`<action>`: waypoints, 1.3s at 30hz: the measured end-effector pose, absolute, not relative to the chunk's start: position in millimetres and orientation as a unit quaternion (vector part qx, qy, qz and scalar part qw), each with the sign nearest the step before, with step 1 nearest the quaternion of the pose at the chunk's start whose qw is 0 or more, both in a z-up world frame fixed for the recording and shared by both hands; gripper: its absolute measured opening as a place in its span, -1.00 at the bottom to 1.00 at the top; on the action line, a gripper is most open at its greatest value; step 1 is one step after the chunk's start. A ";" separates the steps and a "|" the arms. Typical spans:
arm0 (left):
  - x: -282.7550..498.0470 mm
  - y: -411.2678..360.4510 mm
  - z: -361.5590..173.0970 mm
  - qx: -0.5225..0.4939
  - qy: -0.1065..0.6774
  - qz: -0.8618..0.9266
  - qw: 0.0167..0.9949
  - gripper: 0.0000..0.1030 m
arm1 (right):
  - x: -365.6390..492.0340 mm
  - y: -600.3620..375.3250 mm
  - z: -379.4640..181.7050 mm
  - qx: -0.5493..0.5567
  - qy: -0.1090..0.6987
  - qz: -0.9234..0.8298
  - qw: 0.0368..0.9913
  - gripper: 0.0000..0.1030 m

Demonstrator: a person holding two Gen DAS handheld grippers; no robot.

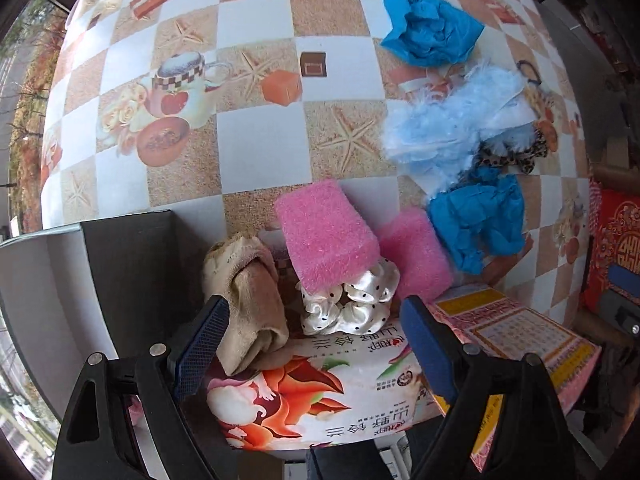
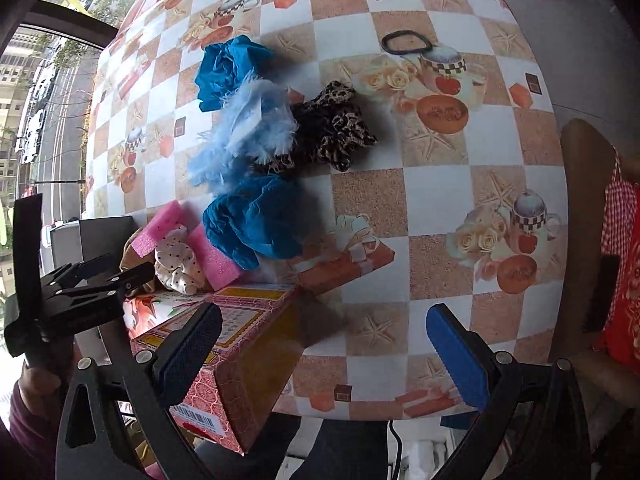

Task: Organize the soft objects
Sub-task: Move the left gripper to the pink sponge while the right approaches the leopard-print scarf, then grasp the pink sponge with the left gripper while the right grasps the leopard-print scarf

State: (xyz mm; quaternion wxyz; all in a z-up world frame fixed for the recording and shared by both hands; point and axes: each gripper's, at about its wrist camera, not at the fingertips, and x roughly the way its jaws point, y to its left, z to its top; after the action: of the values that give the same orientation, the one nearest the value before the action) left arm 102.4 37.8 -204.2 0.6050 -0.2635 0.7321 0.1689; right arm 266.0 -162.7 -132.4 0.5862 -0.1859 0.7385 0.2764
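Pink foam blocks: two, one (image 1: 327, 236) leaning over the white scrunchie, the other (image 1: 416, 254) just beside it to the right.
White polka-dot scrunchie (image 1: 350, 304): one, lying on the flowered box (image 1: 320, 396), touching both blocks.
Beige cloth (image 1: 248, 300): one, folded, on the flowered box's left end.
Blue crumpled gloves: two clumps, one (image 2: 256, 222) near the boxes, one (image 2: 228, 70) farther up the checked tablecloth (image 2: 420, 196).
Light-blue feather bundle (image 2: 248, 128): one, between the two clumps.
Leopard-print scrunchie (image 2: 332, 132): one, touching the feathers.
Black hair band (image 2: 406, 43): one, well apart from the pile.
Pink patterned box (image 2: 236, 368): one, beside the flowered box.
Left gripper (image 1: 316, 340): pointing steeply down over the flowered box, jaws wide, nothing between them.
Right gripper (image 2: 324, 340): pointing steeply down over the table edge, jaws wide, empty.
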 end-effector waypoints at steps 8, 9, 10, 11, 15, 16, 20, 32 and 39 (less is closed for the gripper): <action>143.5 94.2 -207.0 -0.152 0.718 0.277 0.621 0.74 | 280.0 -157.6 -139.6 -0.184 0.735 0.286 0.587 1.00; 147.1 107.5 -200.2 -0.159 0.705 0.292 0.626 0.74 | 281.8 -155.9 -140.8 -0.184 0.734 0.288 0.587 1.00; 148.0 119.1 -192.9 -0.176 0.694 0.302 0.629 0.74 | 283.5 -154.2 -142.3 -0.183 0.734 0.289 0.587 1.00; 146.8 128.7 -185.2 -0.201 0.683 0.305 0.632 0.74 | 285.0 -152.6 -143.5 -0.183 0.734 0.291 0.586 1.00; 136.2 137.0 -169.6 -0.253 0.661 0.300 0.639 0.74 | 291.9 -144.7 -151.0 -0.187 0.731 0.296 0.586 1.00; 133.2 134.1 -172.0 -0.259 0.665 0.298 0.634 0.74 | 293.9 -142.3 -153.9 -0.188 0.731 0.296 0.585 1.00; 135.1 123.3 -195.4 -0.296 0.676 0.297 0.606 0.74 | 307.4 -132.6 -164.5 -0.193 0.724 0.286 0.598 1.00; 153.5 115.7 -241.1 -0.337 0.681 0.327 0.562 0.75 | 375.5 -109.5 -223.5 -0.158 0.724 0.200 0.641 1.00; 172.6 103.2 -249.0 -0.318 0.693 0.323 0.560 0.75 | 366.1 -151.5 -251.5 -0.197 0.740 0.164 0.622 1.00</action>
State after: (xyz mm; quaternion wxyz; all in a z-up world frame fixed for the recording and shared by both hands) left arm 172.6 103.2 -249.0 0.5603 -0.3183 0.6933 0.3226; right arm 366.1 -151.5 -251.5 0.6222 -0.1968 0.7397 0.1644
